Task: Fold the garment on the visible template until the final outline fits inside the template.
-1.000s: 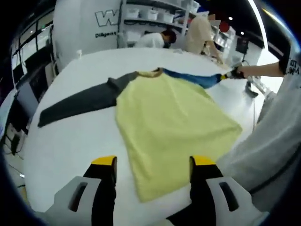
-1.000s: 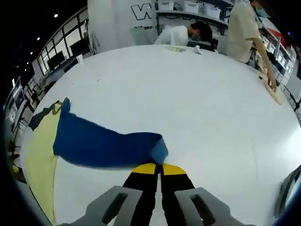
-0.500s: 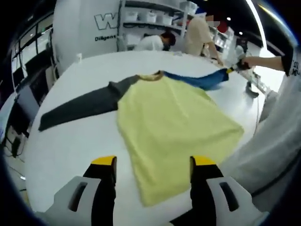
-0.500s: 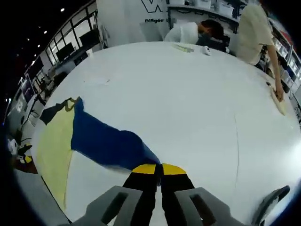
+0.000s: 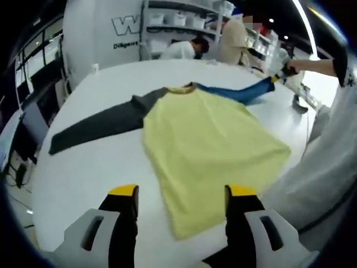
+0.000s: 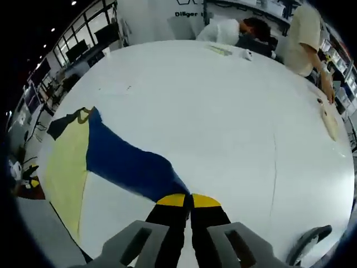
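Garment [image 5: 206,139] is lying spread flat on the white table [image 5: 95,167], its yellow body serving as the landmark for every position below. Nearest to the camera in the left gripper view, the left gripper [image 5: 182,195] is hovering just short of the yellow body's near hem, jaws standing wide apart and holding nothing. Beyond the hem, the grey sleeve [image 5: 97,124] is stretching out flat to one side of the yellow body, untouched. On the opposite side, the blue sleeve [image 6: 131,167] is being pulled outward from the yellow body, its cuff pinched between the closed jaws of the right gripper [image 6: 188,199]. Seen from the left gripper view, that sleeve is lifting off the table toward the far hand.

No template outline can be made out on the table. Judged step: folding the blue sleeve inward. To do it well, keep the cuff pinched and the sleeve taut, carry it in an arc across the yellow body, and lay it flat without dragging the shoulder. The left gripper is best pinning the near hem so the yellow body is not shifting.
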